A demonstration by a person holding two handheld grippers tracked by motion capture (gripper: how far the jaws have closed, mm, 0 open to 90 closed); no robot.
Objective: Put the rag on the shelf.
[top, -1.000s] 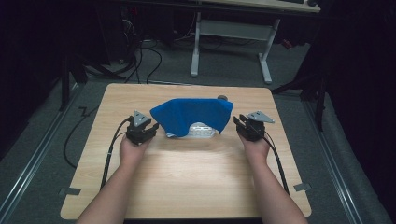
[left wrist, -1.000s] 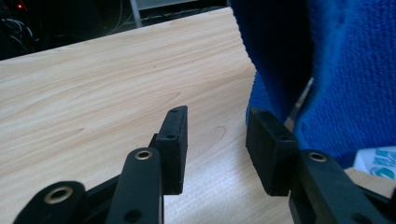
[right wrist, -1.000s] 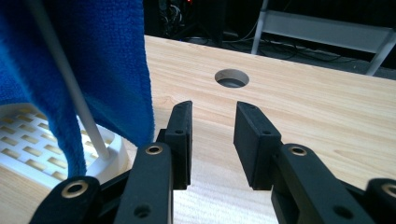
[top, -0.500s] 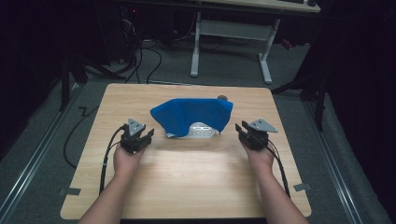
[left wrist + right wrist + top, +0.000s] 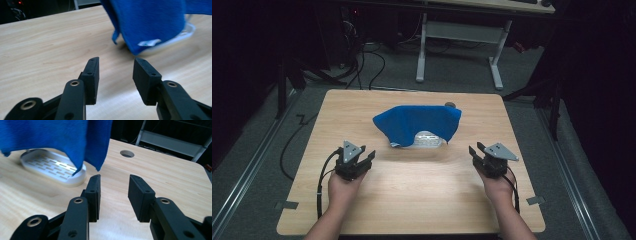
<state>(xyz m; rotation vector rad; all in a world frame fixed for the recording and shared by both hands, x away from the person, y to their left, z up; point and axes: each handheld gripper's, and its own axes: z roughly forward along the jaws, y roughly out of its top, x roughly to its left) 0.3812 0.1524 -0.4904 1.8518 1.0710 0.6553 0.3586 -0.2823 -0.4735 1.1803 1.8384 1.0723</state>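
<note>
A blue cloth (image 5: pixel 417 125) drapes a white slotted tray (image 5: pixel 428 141) at centre frame on the surface (image 5: pixel 422 195); left claw (image 5: pixel 362 159) and right claw (image 5: pixel 476 152), just opening, flank it spread and empty, apparently after release.

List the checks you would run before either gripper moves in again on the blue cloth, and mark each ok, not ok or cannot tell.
1. Left gripper open with nothing between the jaws; they have just been opening: ok.
2. Right gripper open with nothing between the jaws; they have just been opening: ok.
3. Both grippers apart from the blue cloth: ok.
4. Cloth draped over the white slotted tray, one end of the tray uncovered: ok.
5. What holds the cloth up above the tray: cannot tell.
6. Bare table in front of both grippers: ok.
</note>
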